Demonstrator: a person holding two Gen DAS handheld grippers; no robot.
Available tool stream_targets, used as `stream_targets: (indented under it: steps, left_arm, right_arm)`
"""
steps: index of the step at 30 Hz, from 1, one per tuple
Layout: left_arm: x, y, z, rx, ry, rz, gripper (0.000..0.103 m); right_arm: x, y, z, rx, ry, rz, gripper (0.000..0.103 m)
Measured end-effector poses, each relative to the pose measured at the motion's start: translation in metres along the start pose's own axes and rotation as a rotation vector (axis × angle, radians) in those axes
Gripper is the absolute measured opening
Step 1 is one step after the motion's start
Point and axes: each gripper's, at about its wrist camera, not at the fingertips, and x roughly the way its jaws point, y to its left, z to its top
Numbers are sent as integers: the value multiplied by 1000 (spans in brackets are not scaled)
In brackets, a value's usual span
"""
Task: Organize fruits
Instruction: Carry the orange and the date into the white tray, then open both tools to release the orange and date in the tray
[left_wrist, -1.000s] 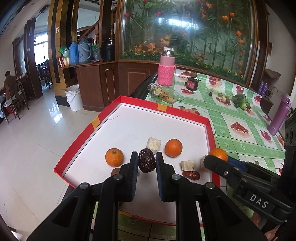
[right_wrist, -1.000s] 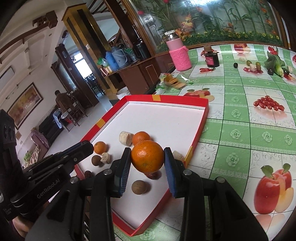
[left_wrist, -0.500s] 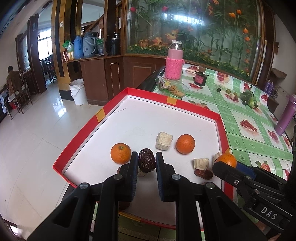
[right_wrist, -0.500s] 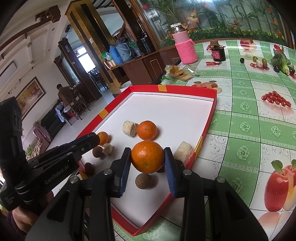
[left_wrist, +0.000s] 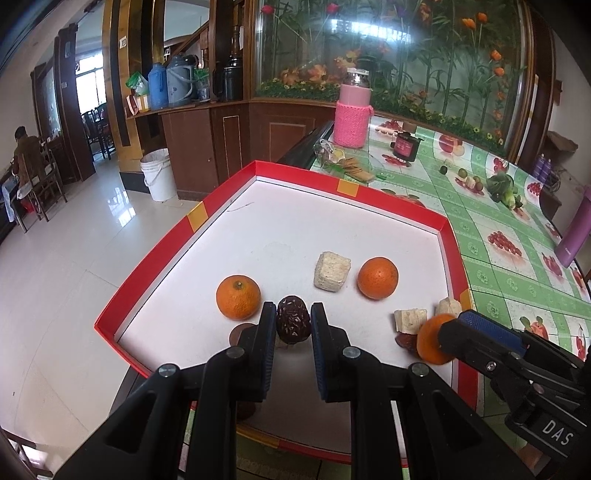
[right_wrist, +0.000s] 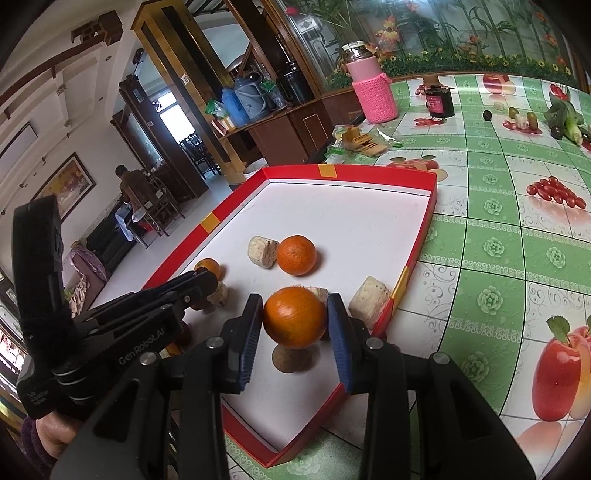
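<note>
while both grippers hang over the near end of the red-rimmed tray (left_wrist: 155, 266), each has a piece of fruit pinched between its pads. the left gripper (left_wrist: 293, 325) is clamped on a dark wrinkled date (left_wrist: 293, 323), held up off the white tray floor. the right gripper (right_wrist: 294, 319) is closed on an orange (right_wrist: 294, 317), also lifted, with a brown round fruit (right_wrist: 291, 360) lying on the tray beneath it. two more oranges rest on the tray: one near the left rim (left_wrist: 238, 297) and one farther right (left_wrist: 378, 277), just beside a pale cube (left_wrist: 331, 271). two more pale chunks (left_wrist: 410, 319) sit near the right rim, close to a dark red date (left_wrist: 404, 339). the tray lies on a green fruit-print tablecloth (right_wrist: 517, 258), where a pink-sleeved bottle (right_wrist: 371, 88) stands well beyond it.
</note>
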Motion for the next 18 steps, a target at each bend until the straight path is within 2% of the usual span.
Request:
stream_targets:
  steps: [18]
  left_arm:
    - [7,-1,-5,0,36,5,18]
  right_arm:
    - [-3,1,0,-3,-5,2,38]
